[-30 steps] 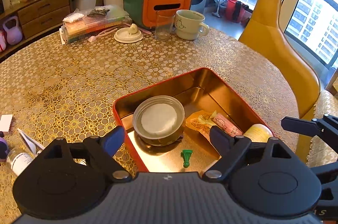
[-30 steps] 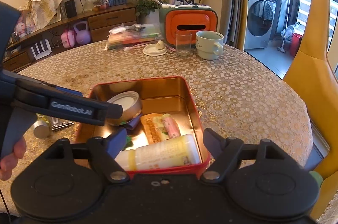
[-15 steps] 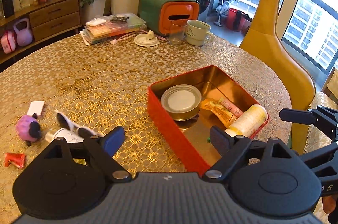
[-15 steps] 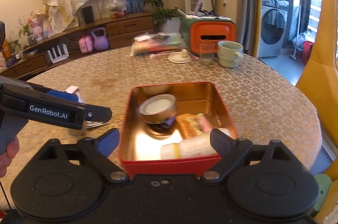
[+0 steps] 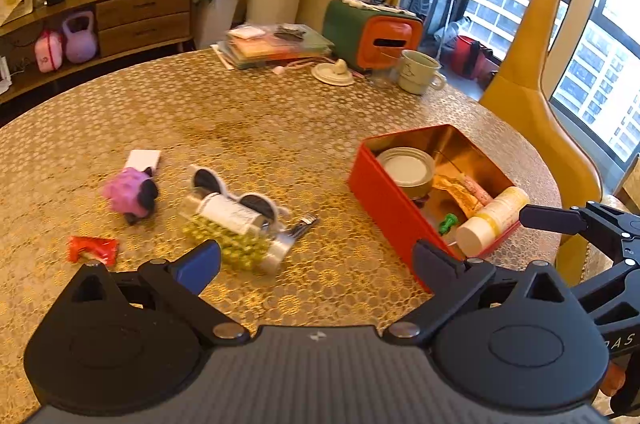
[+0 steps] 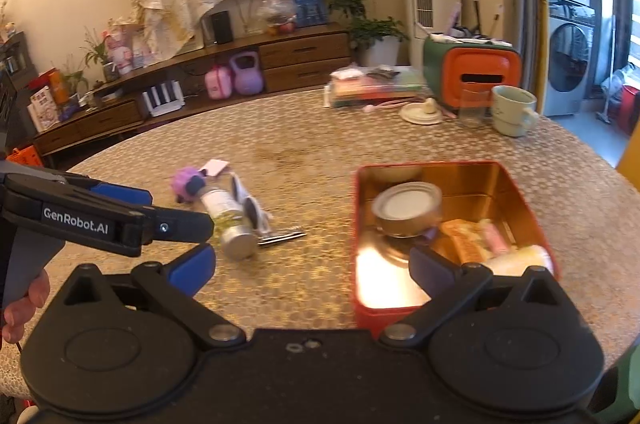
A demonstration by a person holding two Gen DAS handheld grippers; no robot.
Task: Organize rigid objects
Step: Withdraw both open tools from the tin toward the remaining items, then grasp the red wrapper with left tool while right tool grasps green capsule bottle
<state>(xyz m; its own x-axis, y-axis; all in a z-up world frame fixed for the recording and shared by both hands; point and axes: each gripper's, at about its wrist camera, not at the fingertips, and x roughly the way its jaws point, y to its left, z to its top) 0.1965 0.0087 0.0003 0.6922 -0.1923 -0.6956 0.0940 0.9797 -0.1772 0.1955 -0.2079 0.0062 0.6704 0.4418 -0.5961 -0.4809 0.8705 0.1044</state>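
Red tin (image 5: 390, 202), open-topped and gold inside, lies at about 2 o'clock from the left gripper (image 5: 316, 256) and already holds a round lidded can (image 5: 405, 168), snack packets and a cream bottle (image 5: 490, 220). Loose items remain on the table (image 5: 256, 112) at 11 to 12 o'clock of that gripper — a clear bottle of green beads (image 5: 234, 230), white-framed sunglasses (image 5: 234, 192), a small fork (image 5: 300, 226), a purple toy (image 5: 130, 194), a red wrapper (image 5: 92, 249) and a white card (image 5: 143, 159). The bead bottle is the nearest; its long axis runs from 10 to 4 o'clock, cap end toward the fork, and it touches the sunglasses.

Both tools hang above the table with fingers spread and nothing between them. The left gripper is judged nearer to the loose cluster; the right gripper (image 6: 312, 270) faces the tin at 1 o'clock.

A gold-patterned cloth covers the round table. At its far edge stand a mug (image 5: 420, 77), an orange-fronted box (image 5: 372, 36) and stacked folders (image 5: 276, 46); beyond lie a wooden sideboard (image 5: 120, 16), plants and tall windows.
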